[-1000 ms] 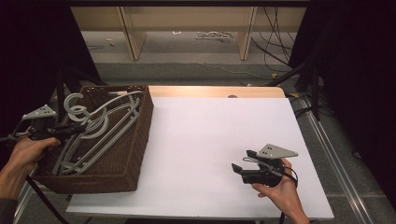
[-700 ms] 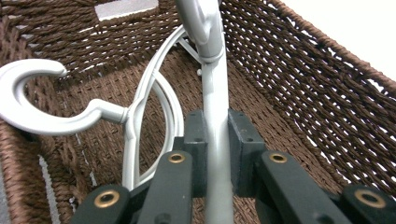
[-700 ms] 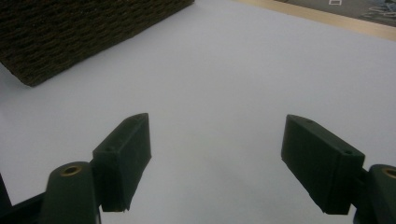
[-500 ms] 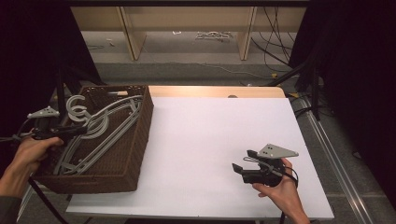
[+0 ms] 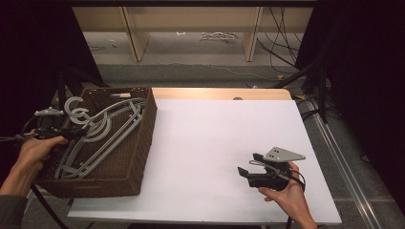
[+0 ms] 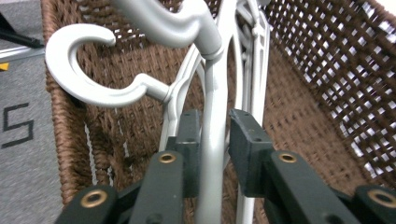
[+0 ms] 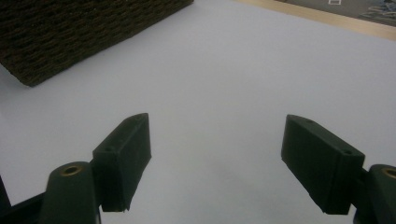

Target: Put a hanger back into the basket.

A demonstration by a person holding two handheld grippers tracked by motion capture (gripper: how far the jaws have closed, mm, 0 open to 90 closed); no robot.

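Note:
Several grey plastic hangers [image 5: 106, 128] lie in a brown wicker basket [image 5: 98, 185] on the table's left side. At the basket's left rim, my left gripper [image 5: 76, 133] is shut on the neck of one grey hanger [image 6: 213, 93], just below its hook. In the left gripper view the stem sits squeezed between the two black pads of this gripper [image 6: 215, 128]. A second hook [image 6: 79, 70] curls out to the left over the basket wall. My right gripper [image 5: 248, 165] hovers open over the white table [image 5: 215, 129] at the front right; seen from its own camera, the gripper [image 7: 215, 154] holds nothing.
The basket's outer wall [image 7: 79, 32] shows at the far left in the right gripper view. A wooden strip [image 5: 219, 93] runs along the table's back edge. Shelving legs and cables [image 5: 217, 36] stand on the floor beyond. Dark curtains flank both sides.
My left hand and gripper have shifted slightly toward the basket on the hanger's neck. The right gripper has hardly moved.

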